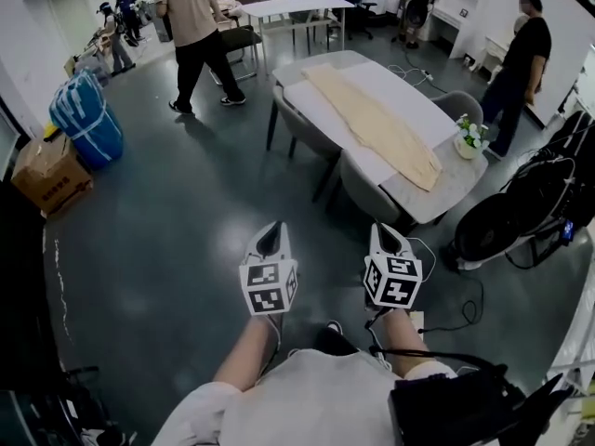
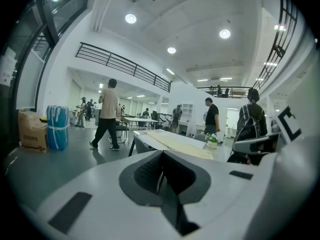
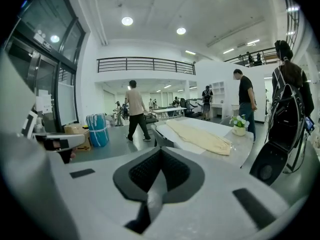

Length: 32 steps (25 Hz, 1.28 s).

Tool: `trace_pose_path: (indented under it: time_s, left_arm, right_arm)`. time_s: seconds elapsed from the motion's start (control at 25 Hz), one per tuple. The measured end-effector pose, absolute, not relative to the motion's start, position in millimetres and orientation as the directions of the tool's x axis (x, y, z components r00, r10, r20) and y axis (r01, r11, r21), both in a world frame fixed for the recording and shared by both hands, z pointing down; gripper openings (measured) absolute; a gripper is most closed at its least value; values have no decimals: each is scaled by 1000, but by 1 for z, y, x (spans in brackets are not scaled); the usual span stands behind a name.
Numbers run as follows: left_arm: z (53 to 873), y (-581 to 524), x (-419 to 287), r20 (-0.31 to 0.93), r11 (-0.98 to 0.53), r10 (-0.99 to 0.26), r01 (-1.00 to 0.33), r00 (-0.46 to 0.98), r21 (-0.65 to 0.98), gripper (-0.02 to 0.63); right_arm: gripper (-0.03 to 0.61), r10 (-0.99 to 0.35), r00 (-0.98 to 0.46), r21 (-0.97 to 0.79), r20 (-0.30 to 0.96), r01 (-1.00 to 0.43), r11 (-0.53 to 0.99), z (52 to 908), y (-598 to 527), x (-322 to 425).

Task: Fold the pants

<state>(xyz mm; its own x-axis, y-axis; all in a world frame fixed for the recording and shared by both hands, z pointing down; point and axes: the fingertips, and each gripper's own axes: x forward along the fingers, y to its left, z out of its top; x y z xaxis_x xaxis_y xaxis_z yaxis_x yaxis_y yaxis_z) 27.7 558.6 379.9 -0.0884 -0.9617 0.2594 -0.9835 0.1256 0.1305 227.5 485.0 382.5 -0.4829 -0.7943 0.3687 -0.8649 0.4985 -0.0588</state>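
on long grey table [image 1: 460, 182], tan cloth pants [image 1: 376, 124] flat, elongated, slightly wrinkled

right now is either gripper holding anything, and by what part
Nothing is held. The left gripper and right gripper are both shut and empty; the beige pants lie flat on the table, apart from both.

Beige pants [image 1: 376, 124] lie flat along the table [image 1: 462, 177].

floor [image 1: 186, 203]: dark grey, glossy | walls [image 3: 95, 84]: white | ceiling: round lights [image 3: 127, 21] | furniture: white table [image 1: 302, 6], grey chairs [image 1: 364, 191]
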Motion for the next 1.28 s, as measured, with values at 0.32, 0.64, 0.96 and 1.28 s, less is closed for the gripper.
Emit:
trace_pose_path:
  time_s: [0.32, 0.64, 0.96, 1.28]
  left_arm:
    - [410, 486, -5, 305, 154, -946, -980, -110, 124, 9]
    - [388, 366, -32, 274, 179, -951, -978, -144, 107, 9]
    - [380, 269, -37, 262, 178, -954, -977, -143, 114, 9]
    - [393, 207, -20, 280, 125, -956, -984, -85, 125, 9]
  right_arm:
    - [-8, -787, -484, -97, 382, -868, 487, 405, 404, 199]
    - [-8, -771, -517, -112, 373, -849, 516, 393, 279, 167]
    - [-8, -771, -528, -120, 355, -844, 523, 382, 183, 163]
    - [-8, -776, -489, -131, 397, -868, 480, 403, 133, 182]
